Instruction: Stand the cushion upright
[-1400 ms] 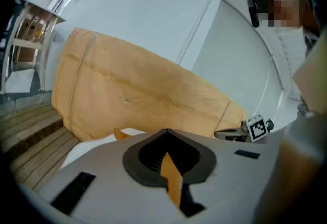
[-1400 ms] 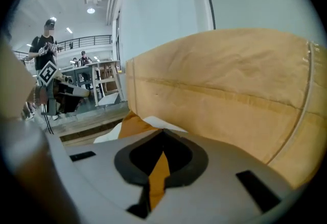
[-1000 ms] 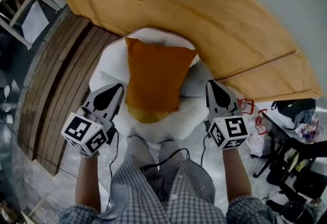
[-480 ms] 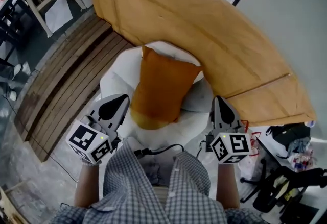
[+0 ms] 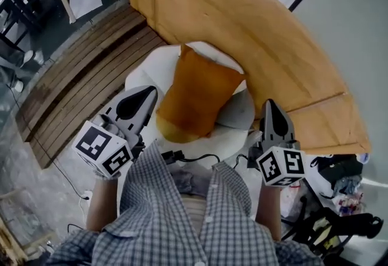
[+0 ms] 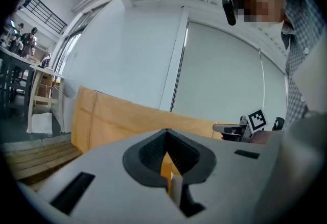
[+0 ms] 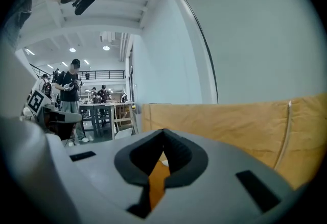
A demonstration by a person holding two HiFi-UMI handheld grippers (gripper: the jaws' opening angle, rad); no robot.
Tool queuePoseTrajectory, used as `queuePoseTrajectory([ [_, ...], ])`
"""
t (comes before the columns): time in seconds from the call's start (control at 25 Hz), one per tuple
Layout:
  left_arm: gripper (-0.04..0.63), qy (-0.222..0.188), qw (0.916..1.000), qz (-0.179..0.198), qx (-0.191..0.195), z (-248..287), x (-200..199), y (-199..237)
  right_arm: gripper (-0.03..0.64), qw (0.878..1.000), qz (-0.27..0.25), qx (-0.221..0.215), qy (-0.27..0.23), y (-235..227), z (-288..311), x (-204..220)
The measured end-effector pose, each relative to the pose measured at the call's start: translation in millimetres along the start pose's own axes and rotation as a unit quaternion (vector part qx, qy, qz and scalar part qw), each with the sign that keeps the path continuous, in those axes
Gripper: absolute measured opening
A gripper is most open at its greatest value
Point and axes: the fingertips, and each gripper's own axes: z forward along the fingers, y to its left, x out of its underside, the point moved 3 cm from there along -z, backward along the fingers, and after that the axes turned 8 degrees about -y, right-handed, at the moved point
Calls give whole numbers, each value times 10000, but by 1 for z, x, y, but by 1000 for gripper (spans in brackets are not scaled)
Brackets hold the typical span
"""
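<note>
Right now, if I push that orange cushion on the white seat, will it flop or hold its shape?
Probably soft and floppy: the orange cushion bulges at its lower edge. Likely light for its size, being plump. It seems to lean on the white seat, so a sideways push might tip it.

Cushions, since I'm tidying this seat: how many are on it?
1: the orange cushion on the white seat, before the wooden panel. Others beneath could be hidden.

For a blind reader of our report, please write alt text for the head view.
An orange cushion rests on a white round seat before a wooden panel. The left gripper and right gripper, both shut, flank it, held by a person in a checked shirt.
</note>
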Motion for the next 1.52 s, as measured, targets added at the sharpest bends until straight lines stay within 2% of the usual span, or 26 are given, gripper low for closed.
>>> queuePoseTrajectory([
  [0.16,8,-176,9998,63,-71,-8,-11,-3,6,9999,-52,-9,-125,3,-4,-9],
  [0.6,8,-215,9996,29,-152,-24,-14,-4,6,9998,-16,-154,-128,19,-10,-9],
  [1.16,8,-241,9986,-87,-464,-35,-18,4,6,9994,24,-344,55,23,-2,6],
  [1.52,8,-237,9983,-104,-517,-37,-15,5,6,9989,-31,-434,159,28,1,13],
])
